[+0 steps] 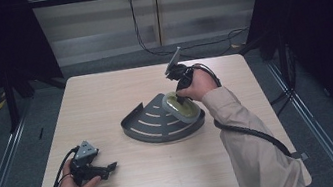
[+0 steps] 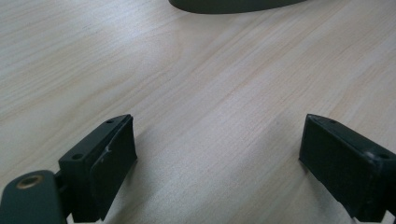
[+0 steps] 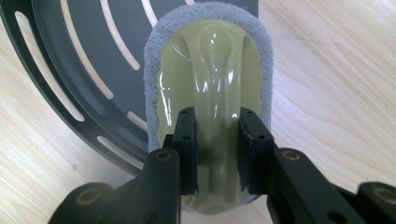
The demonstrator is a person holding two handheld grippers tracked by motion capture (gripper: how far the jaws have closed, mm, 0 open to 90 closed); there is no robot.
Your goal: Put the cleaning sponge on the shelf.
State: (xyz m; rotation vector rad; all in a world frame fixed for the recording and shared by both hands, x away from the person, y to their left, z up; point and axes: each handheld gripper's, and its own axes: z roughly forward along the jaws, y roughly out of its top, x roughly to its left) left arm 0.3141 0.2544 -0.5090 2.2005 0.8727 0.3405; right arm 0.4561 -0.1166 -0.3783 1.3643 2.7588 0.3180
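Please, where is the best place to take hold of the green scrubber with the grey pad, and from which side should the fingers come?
Grip the scrubber by the raised ridge along its glossy green back, coming from above, one of the fingers on each flank. The ridge is narrow and faces up; the grey pad lies underneath, against the slotted rack. The right gripper already holds it so.

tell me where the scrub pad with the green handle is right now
In the high view the scrub pad sits right of the table's centre, over the right end of the dark slotted tray, with the right gripper shut on its handle.

Glossy plastic scrubber (image 3: 217, 88) with fuzzy grey pad; matt, perhaps metal, rack (image 3: 70, 70); pale wood-grain table (image 2: 196, 93)
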